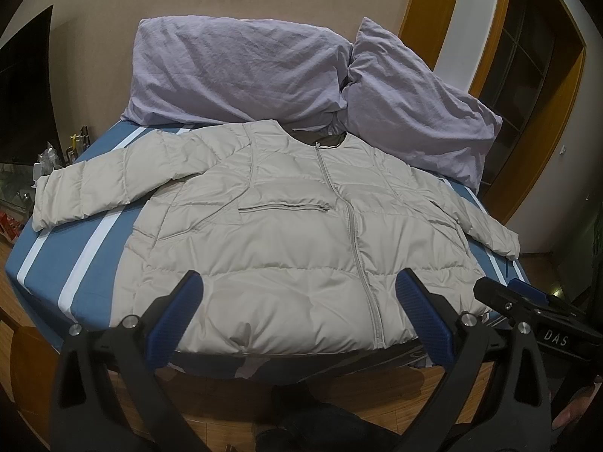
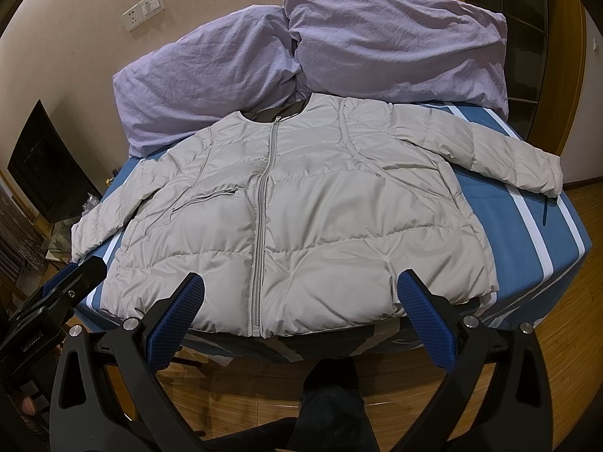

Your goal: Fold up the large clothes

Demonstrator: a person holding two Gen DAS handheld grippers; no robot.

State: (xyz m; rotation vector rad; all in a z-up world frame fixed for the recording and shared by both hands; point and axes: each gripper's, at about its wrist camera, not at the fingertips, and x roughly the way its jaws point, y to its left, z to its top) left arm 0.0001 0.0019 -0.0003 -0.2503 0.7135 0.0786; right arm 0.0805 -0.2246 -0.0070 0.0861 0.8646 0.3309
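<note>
Puffer jacket (image 1: 286, 233) flat, zipped on bed (image 1: 56, 263) w/ sleeves out; L gripper (image 1: 299, 290) & R gripper (image 2: 301, 290) fingers spread, empty.

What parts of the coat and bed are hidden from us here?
- Left wrist view: coat hem corner, behind the right claw.
- Both views: coat's back, face down on the bed.
- Right wrist view: bed's head end, behind the pillows.
- Left wrist view: clutter beside the bed, too small.

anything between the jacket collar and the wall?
Yes: two purple pillows lean against the wall right behind the jacket collar, seen in both wrist views.
</note>
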